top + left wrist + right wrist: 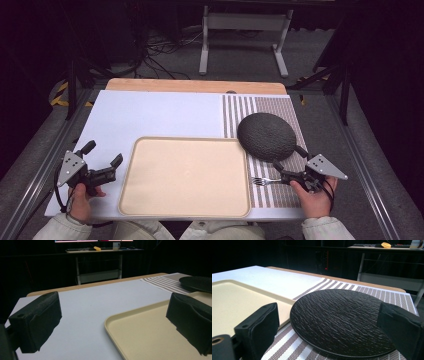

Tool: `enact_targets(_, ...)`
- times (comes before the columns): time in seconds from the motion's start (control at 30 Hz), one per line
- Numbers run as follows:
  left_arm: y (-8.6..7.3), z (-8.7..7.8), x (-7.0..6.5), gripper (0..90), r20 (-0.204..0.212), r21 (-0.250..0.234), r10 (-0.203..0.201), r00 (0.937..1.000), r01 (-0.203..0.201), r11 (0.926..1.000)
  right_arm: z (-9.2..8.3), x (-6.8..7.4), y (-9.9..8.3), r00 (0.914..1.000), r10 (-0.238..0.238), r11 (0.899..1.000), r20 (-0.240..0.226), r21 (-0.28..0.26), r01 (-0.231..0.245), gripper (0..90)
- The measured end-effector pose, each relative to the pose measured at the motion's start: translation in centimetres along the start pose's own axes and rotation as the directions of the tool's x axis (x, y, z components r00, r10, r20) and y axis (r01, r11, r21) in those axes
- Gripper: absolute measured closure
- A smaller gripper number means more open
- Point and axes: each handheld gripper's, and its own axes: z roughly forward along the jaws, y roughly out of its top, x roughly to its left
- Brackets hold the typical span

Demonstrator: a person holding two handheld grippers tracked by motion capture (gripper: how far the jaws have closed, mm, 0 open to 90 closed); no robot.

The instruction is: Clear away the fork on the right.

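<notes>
Black round plate (266, 136) on striped mat (280, 107), just right of tray (185, 177), far-right corner of tray nearly touching plate rim. Surface matte, rough, slate-like ripples across whole face (342, 320); low and flat, thin raised edge, no chips seen. Overhangs mat's stripes on all sides seen, lies level.

Fork (265, 181) silver, on mat right of tray, nearer than plate, tines toward tray, handle end at right gripper (289, 165). Contact between fork and gripper: cannot tell.

Right gripper right of tray, near edge of plate, jaws wide apart, nothing clamped; plate seen between and beyond the jaws (329, 325), pads not on it.

Left gripper (102, 154) left of tray, well apart from plate, jaws spread wide, nothing between them; tray's near-left corner (112, 322) ahead of jaws.

Tray beige, rectangular, rounded corners, bare. White sheet (160, 117) beyond and left of tray.
</notes>
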Motion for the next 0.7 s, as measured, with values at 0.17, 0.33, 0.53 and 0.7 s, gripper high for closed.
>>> enact_targets(0.17,0.01,0.03,0.13,0.6,0.003,0.001,-0.013,0.9999,0.013,0.9999,-0.04,0.02,-0.02,1.0000,0.000,1.000,-0.005,0.016,0.000,5.6)
enact_targets(0.33,0.01,0.05,0.09,0.5,0.009,0.003,-0.015,0.9998,0.015,0.9999,-0.06,0.00,-0.03,0.9999,-0.007,1.000,-0.008,0.022,0.008,5.6)
enact_targets(0.53,0.01,0.08,0.14,0.5,0.006,0.002,-0.025,0.9997,0.025,0.9997,-0.09,0.10,0.04,0.9999,-0.008,1.000,-0.015,0.021,0.008,5.8)
enact_targets(0.7,0.00,0.12,0.10,0.5,0.005,0.005,-0.018,0.9998,0.018,0.9998,-0.04,0.06,0.02,0.9998,-0.001,1.000,-0.022,0.024,0.002,5.9)
